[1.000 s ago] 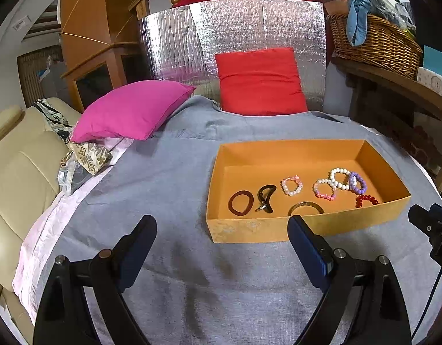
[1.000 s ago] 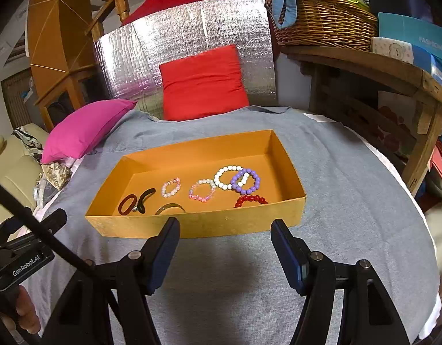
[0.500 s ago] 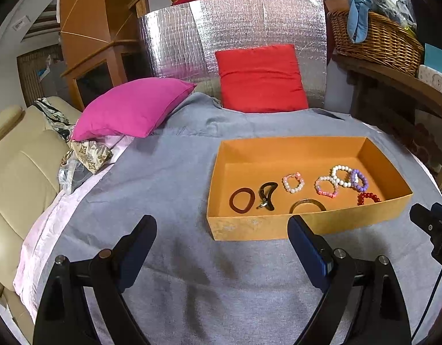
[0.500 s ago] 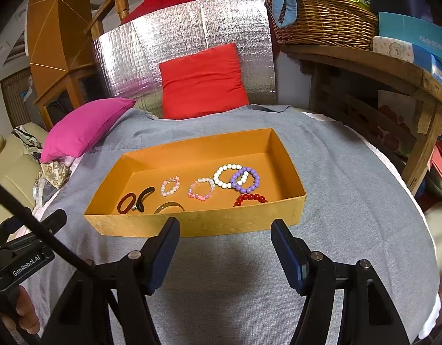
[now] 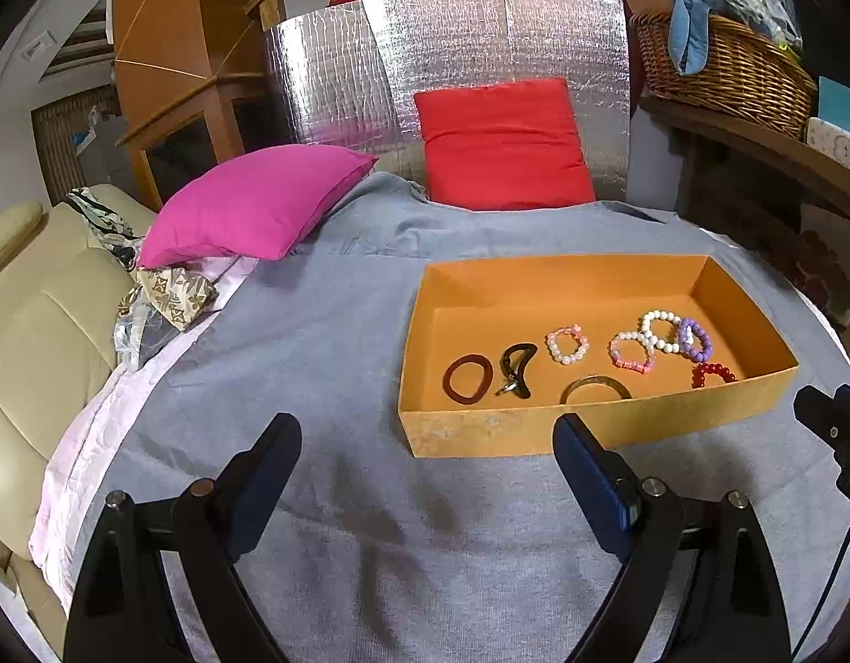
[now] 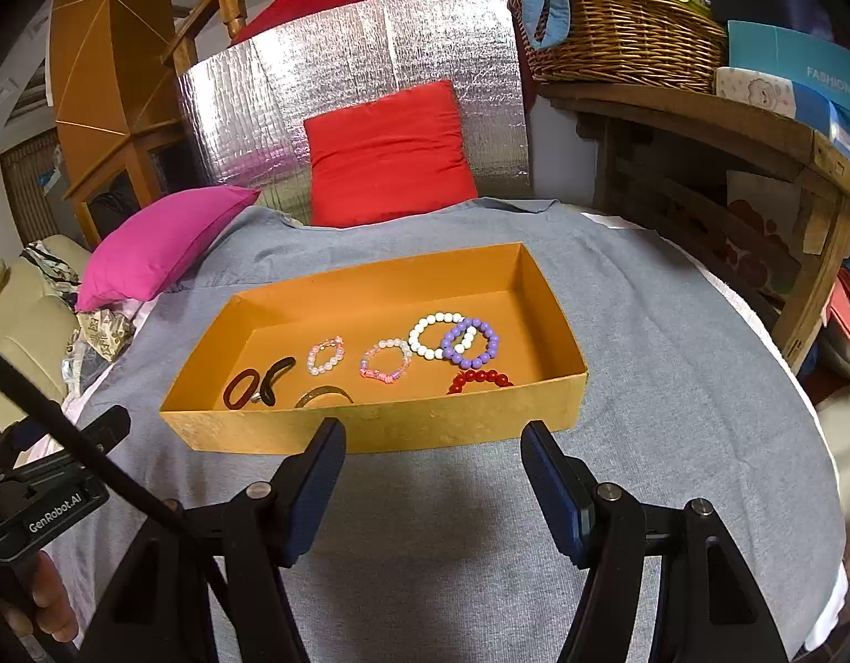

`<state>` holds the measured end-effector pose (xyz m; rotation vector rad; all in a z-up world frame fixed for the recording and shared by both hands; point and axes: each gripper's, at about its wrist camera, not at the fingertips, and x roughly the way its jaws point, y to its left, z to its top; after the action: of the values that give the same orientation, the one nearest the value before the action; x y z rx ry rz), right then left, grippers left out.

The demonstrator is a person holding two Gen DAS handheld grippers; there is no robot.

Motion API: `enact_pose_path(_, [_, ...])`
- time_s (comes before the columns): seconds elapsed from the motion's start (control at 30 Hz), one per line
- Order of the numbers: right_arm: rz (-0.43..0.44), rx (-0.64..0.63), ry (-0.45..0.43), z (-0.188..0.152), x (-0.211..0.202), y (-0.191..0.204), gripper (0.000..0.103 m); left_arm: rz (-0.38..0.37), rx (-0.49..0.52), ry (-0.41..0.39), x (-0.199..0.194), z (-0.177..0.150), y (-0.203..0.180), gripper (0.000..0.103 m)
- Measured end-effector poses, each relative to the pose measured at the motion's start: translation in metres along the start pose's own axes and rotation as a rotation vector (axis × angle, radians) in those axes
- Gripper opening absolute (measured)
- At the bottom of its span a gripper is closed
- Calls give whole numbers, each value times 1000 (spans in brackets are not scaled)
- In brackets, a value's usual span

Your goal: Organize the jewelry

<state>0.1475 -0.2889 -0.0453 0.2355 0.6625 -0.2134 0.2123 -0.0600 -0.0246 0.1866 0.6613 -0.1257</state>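
Since all the jewelry [image 6: 391, 359] already sits loose inside the orange box [image 6: 380, 425] on the grey-covered bed [image 6: 673, 387], with both the left tongs [image 5: 427, 475] and right tongs [image 6: 433, 475] spread wide and holding nothing in front of it, the risk is snagging. The white bracelet [image 6: 433, 334] and purple bracelet [image 6: 471, 342] overlap, so grabbing one could drag the other, or a tong tip could shove the light box across the cloth.

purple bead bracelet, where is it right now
In the right wrist view the purple bead bracelet lies in the right part of the orange box, overlapping the white bead bracelet, with the red bead bracelet just in front.
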Motion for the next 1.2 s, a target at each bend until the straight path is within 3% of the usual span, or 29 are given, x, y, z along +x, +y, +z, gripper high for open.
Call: enact_pose_path(1.2, [-4,-6,7,0,4,2,70,1,6,8,1,1,-1,93])
